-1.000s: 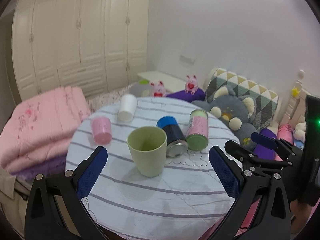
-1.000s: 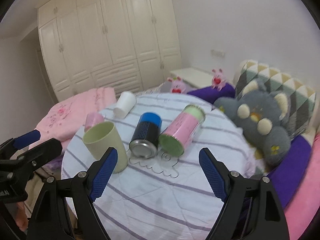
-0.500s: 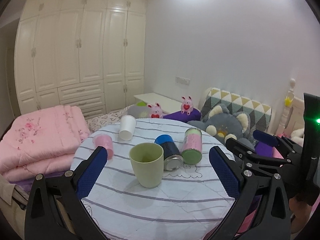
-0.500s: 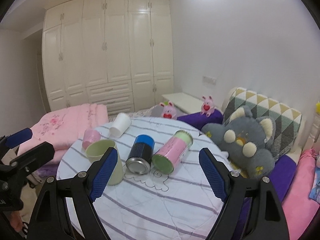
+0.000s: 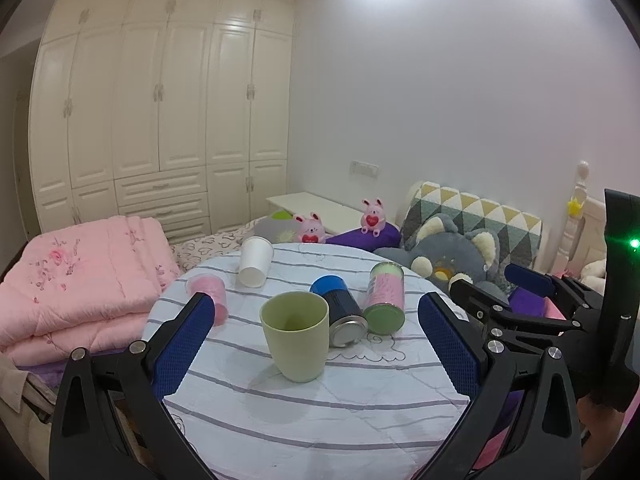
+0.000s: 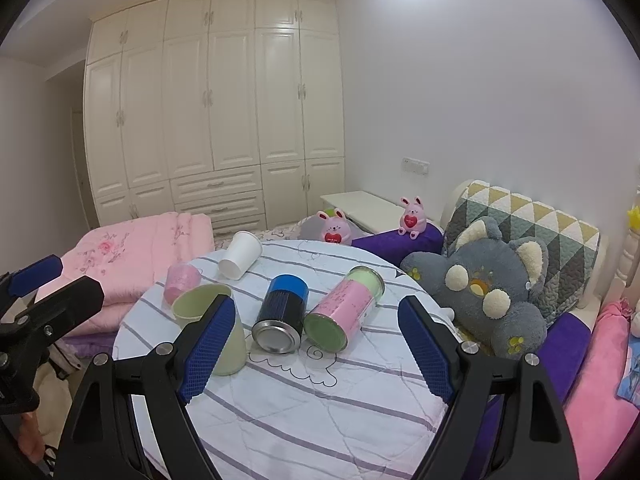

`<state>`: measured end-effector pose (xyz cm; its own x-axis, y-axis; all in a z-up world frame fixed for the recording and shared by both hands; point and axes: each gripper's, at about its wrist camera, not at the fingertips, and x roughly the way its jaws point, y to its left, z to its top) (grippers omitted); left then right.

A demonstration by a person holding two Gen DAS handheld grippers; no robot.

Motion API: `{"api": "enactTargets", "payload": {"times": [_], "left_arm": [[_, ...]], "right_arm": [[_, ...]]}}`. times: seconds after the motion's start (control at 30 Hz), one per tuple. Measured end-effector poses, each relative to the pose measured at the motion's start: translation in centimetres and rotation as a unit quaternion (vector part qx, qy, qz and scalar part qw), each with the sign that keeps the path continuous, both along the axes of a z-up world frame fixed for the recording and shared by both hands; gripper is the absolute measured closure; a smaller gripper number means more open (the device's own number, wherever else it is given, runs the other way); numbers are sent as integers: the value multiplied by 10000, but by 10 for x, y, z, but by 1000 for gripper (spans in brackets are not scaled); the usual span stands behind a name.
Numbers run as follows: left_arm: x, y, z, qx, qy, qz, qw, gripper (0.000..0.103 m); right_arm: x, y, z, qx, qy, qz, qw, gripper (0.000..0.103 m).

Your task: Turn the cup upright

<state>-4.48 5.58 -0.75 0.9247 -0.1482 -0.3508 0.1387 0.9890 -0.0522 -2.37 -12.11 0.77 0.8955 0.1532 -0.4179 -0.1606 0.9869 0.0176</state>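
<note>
A light green cup (image 5: 297,336) stands upright on the round striped table (image 5: 320,412), mouth up; it also shows in the right wrist view (image 6: 208,316), partly behind the finger. A white paper cup (image 5: 255,262) lies on its side at the back. A pink cup (image 5: 208,294) stands mouth down at the left. My left gripper (image 5: 316,344) is open and empty, pulled back in front of the green cup. My right gripper (image 6: 316,344) is open and empty, in front of the two lying cans.
A blue-and-black can (image 5: 339,310) and a pink-and-green can (image 5: 385,298) lie on their sides right of the green cup. A folded pink quilt (image 5: 76,280) sits left of the table. A grey plush toy (image 6: 488,292) and pillows lie to the right.
Both grippers have drawn back and tilted up from the table, so more of the wardrobe and wall shows. The cups and cans have not moved.
</note>
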Motion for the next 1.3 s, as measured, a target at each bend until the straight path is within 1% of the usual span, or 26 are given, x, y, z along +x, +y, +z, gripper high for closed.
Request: {"api": "enactTargets", "payload": {"times": [0.3,0.53,0.67,0.83,1.0,1.3], "left_arm": [[1,-5,-1,194,42,63,9998,0],[0,-8,0,375,-5,254,9990,0],[2,-7,-3,429,55,370,9984,0],[7,-6,-6,480,227,519,9972,0],[12,-4,-8,528,398,677,9955,0],[29,-9,-5,596,827,945,9903,0]], "right_arm": [[2,1,-1,3,3,0,10000,19],[3,1,-2,19,48,4,10000,19],[4,1,-4,31,72,12,10000,19],[6,1,-4,31,109,9,9999,19],[12,3,-6,3,248,32,9997,19],[27,2,-6,46,503,157,9986,19]]}}
